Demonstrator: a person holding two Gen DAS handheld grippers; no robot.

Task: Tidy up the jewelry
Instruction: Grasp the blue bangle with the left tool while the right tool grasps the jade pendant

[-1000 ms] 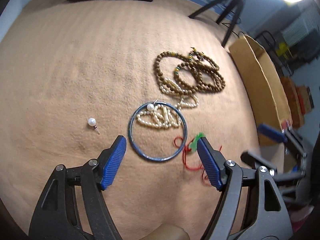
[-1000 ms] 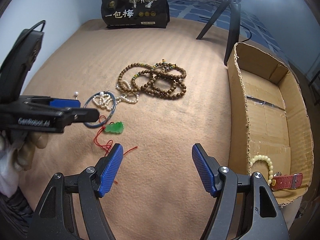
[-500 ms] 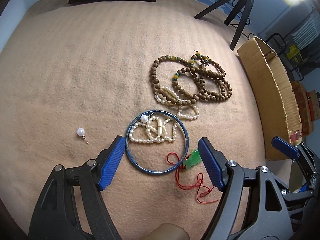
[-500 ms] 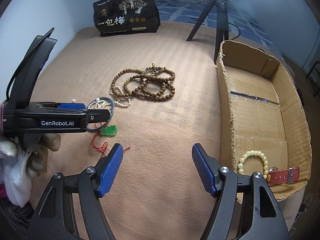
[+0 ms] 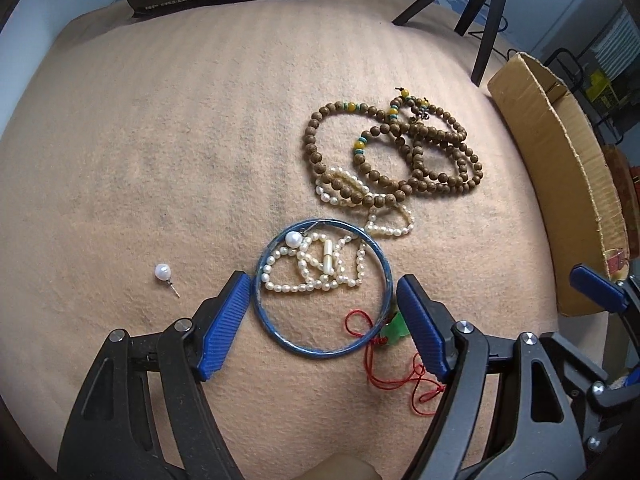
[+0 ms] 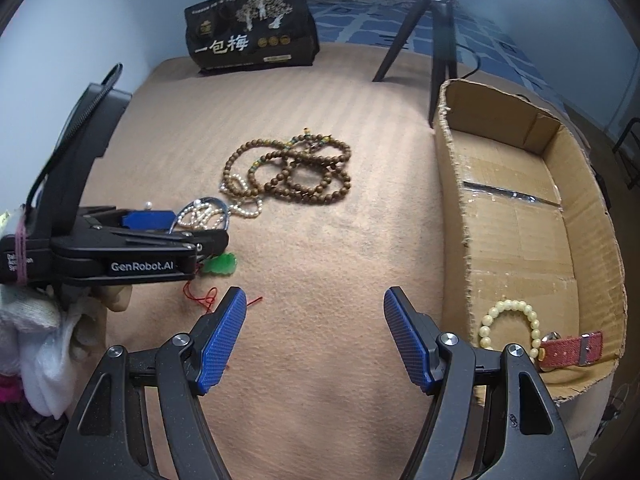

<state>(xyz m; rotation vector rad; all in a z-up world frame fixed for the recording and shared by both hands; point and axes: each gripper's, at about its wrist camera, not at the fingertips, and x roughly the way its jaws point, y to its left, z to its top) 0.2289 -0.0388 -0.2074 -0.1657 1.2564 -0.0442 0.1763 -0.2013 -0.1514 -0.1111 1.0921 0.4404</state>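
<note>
A blue bangle [image 5: 324, 355] lies on the tan cloth with a pearl strand [image 5: 304, 288] inside it. My left gripper [image 5: 322, 282] points down over it, one pad on each side of the ring, right at its edge. Its jaws are closing, and I see no squeeze on the ring. A green pendant on red cord [image 5: 394, 330] lies by the right pad. A pearl stud [image 5: 162, 271] sits to the left, and brown wooden beads [image 5: 310, 144] with more pearls lie beyond. My right gripper [image 6: 314, 296] hangs open above bare cloth.
A cardboard box [image 6: 452, 200] stands at the right, holding a cream bead bracelet [image 6: 490, 316] and a red watch strap [image 6: 572, 348]. A black printed bag [image 6: 252, 40] and a tripod [image 6: 440, 40] stand at the far edge. A gloved hand holds the left gripper.
My left gripper has come forward and lower over the blue bangle, so the ring now lies between its pads. The right gripper has stayed where it was.
</note>
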